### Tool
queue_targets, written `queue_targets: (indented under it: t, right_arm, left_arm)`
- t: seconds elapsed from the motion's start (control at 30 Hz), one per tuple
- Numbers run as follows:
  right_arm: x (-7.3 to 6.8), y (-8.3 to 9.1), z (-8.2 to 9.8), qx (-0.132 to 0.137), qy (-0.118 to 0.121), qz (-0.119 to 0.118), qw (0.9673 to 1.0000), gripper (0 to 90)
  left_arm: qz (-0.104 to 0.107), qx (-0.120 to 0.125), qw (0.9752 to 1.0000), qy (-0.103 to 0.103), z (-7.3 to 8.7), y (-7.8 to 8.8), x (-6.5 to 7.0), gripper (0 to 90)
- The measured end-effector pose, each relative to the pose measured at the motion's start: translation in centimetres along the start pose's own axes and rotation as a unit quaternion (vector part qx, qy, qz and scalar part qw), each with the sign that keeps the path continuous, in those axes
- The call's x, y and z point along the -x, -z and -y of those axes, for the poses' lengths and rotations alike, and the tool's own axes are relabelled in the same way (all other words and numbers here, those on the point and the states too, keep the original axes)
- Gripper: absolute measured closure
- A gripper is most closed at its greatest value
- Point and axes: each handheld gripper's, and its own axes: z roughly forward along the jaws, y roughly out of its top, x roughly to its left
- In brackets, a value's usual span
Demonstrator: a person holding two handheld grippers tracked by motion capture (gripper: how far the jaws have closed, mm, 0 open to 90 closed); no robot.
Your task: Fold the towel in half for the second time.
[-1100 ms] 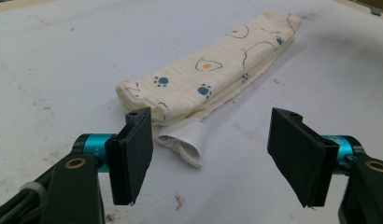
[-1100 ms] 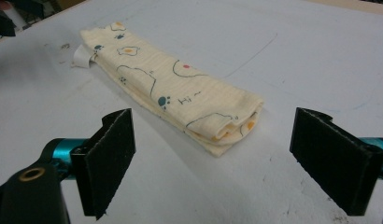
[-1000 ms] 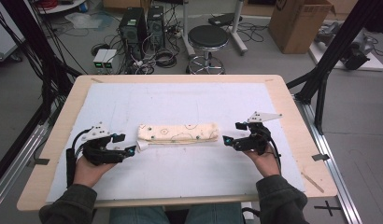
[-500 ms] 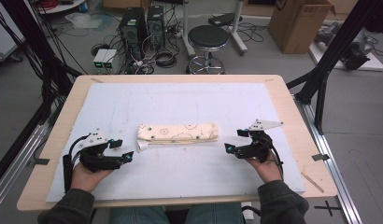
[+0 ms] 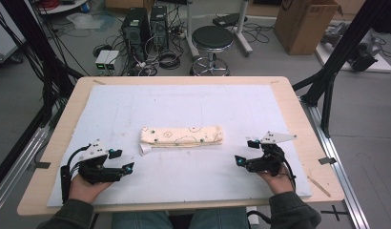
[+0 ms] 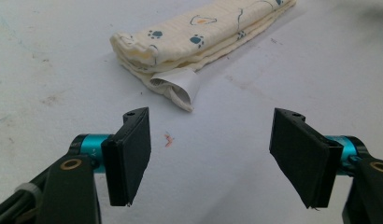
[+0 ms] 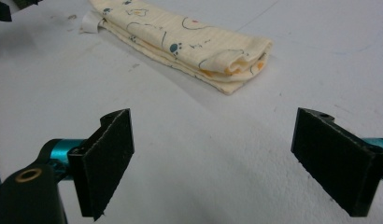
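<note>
A cream cloth (image 5: 181, 136) with paw prints lies folded into a long strip in the middle of the white mat (image 5: 193, 109). A white label (image 6: 178, 86) sticks out at its left end. My left gripper (image 5: 122, 161) rests near the front left of the mat, open, its jaws wide apart with nothing between them; the cloth's left end (image 6: 152, 46) lies ahead of it. My right gripper (image 5: 246, 152) sits at the front right, also open and empty, pointing at the cloth's right end (image 7: 236, 60).
The mat covers a wooden table (image 5: 298, 124). Beyond the far edge stand a black stool (image 5: 212, 38), computer towers (image 5: 146, 24) with loose cables, and a cardboard box (image 5: 305, 21). Black frame legs (image 5: 327, 81) rise at the table's right.
Both grippers have drawn back from the cloth's ends toward the front edge of the table, the left one further left, the right one further right. The cloth has stayed put.
</note>
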Motion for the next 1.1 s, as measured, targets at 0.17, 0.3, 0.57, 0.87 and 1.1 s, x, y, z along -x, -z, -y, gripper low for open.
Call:
queue_targets:
  t: [0.17,0.3,0.57,0.87,1.1]
  right_arm:
    - [-0.1,0.7,0.8,0.0,-0.005,0.005,1.0,12.5]
    - [-0.3,1.2,1.2,-0.001,-0.006,0.007,1.0,12.5]
    - [-0.6,1.9,1.9,-0.004,-0.004,0.011,0.9999,12.5]
    - [-0.8,2.0,2.2,-0.004,-0.005,0.01,0.9999,12.5]
    - [-1.0,1.5,2.1,-0.012,0.0,0.01,0.9999,12.5]
  left_arm:
    - [-0.002,-0.002,1.0,-0.003,0.4,0.5,0.3,29.7]
    - [-0.007,-0.001,1.0,-0.005,0.7,0.9,0.6,29.7]
    - [-0.008,0.003,1.0,-0.002,1.2,1.7,0.9,29.5]
    - [-0.009,-0.004,0.9999,-0.012,1.5,1.6,1.0,28.8]
    - [-0.008,0.001,0.9999,-0.012,1.4,1.4,1.1,28.7]
